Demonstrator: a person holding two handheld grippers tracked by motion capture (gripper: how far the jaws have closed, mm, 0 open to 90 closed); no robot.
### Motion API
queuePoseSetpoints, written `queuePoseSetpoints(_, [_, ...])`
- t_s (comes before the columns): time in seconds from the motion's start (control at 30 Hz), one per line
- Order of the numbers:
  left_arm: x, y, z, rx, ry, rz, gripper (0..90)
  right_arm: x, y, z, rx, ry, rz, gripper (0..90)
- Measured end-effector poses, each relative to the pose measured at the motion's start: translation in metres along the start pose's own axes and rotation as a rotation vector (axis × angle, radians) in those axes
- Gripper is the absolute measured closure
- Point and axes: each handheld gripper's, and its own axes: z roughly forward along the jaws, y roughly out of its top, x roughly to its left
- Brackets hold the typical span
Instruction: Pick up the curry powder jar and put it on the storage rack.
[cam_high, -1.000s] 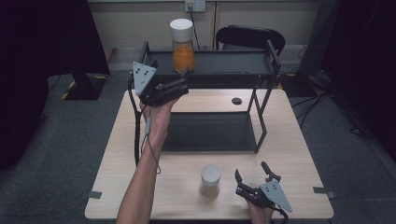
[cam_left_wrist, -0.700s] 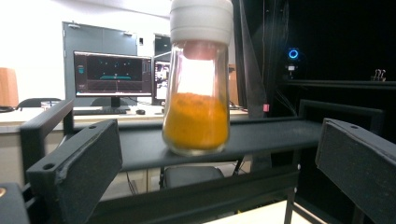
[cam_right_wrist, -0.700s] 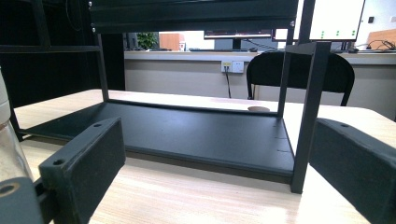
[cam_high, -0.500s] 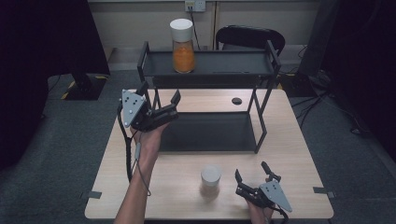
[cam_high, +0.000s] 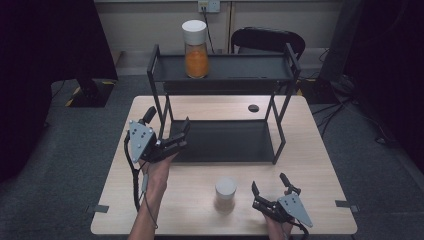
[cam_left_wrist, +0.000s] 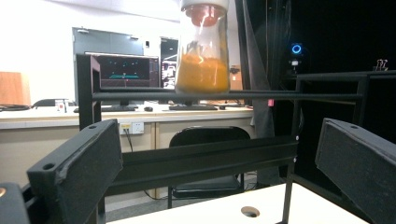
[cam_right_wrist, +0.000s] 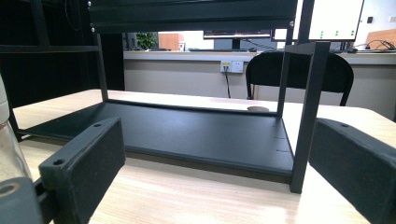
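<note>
Lower centre of the high view, the white-capped jar (cam_high: 225, 194) stands on the table (cam_high: 320, 165) beside the right gripper (cam_high: 271, 192), jaws wide and empty; left gripper (cam_high: 167, 127) likewise; probably light, smooth-sided, so grip mid-body.

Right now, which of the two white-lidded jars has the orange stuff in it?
The jar on the rack's top shelf, at the far left end, is about half full of orange powder. The jar on the table, beside the right tool, shows none.

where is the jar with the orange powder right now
In the high view, the white-lidded glass jar of orange powder stands on the black metal rack's top shelf, toward its left end.
</note>
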Motion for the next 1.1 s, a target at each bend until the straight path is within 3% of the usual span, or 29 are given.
queuePoseSetpoints(0.3, [-0.005, -0.026, -0.02, 0.017, 0.025, -0.033, 0.0, 0.0, 0.0, 0.0, 0.0, -0.003, 0.0, 2.8])
queuePoseSetpoints(0.73, [-0.012, -0.063, -0.043, 0.059, 0.089, -0.023, 0.0, 0.0, 0.0, 0.0, 0.0, -0.002, 0.0, 2.8])
queuePoseSetpoints(0.83, [-0.014, -0.074, -0.048, 0.082, 0.087, -0.012, 0.0, 0.0, 0.0, 0.0, 0.0, -0.002, 0.0, 2.8])
queuePoseSetpoints(0.97, [-0.012, -0.089, -0.054, 0.135, 0.082, -0.048, 0.0, 0.0, 0.0, 0.0, 0.0, -0.002, 0.0, 2.8])
queuePoseSetpoints(1.1, [-0.019, -0.11, -0.059, 0.177, 0.104, -0.02, 0.0, 0.0, 0.0, 0.0, 0.0, -0.003, 0.0, 2.8])
